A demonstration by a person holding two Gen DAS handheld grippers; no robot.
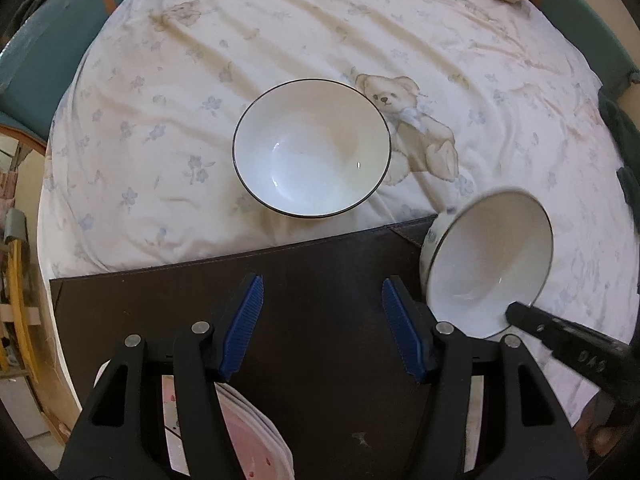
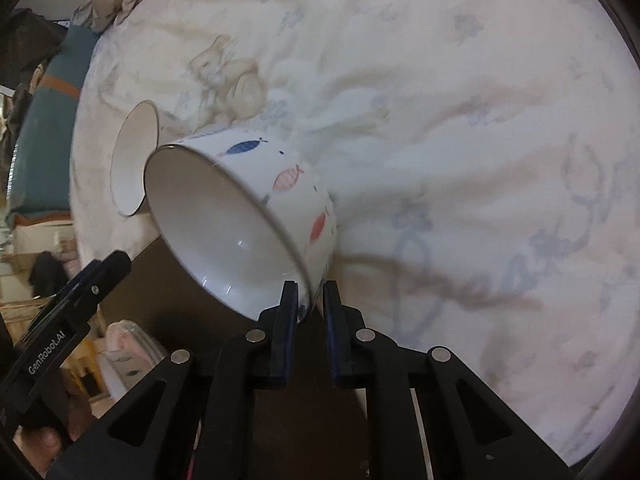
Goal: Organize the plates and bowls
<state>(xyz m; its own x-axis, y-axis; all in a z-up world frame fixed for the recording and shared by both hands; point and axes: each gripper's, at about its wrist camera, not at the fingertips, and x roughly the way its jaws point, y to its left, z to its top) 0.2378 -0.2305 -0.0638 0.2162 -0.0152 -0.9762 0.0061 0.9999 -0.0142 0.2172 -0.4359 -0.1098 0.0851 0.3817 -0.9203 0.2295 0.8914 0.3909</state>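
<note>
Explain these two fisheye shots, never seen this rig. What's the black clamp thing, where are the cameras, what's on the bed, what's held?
No robot arm here: a person holds one pair of hand-held tongs in each hand, with a camera on each looking forward along its fingers.

The left wrist view shows the left tongs open and empty over a dark board. Beyond it, a white bowl sits upright on a teddy-print sheet. A stack of plates shows at the bottom.

The right wrist view shows the right tongs shut on the rim of a fish-patterned bowl, tilted on its side and lifted. That bowl also appears at the right of the left view.
</note>
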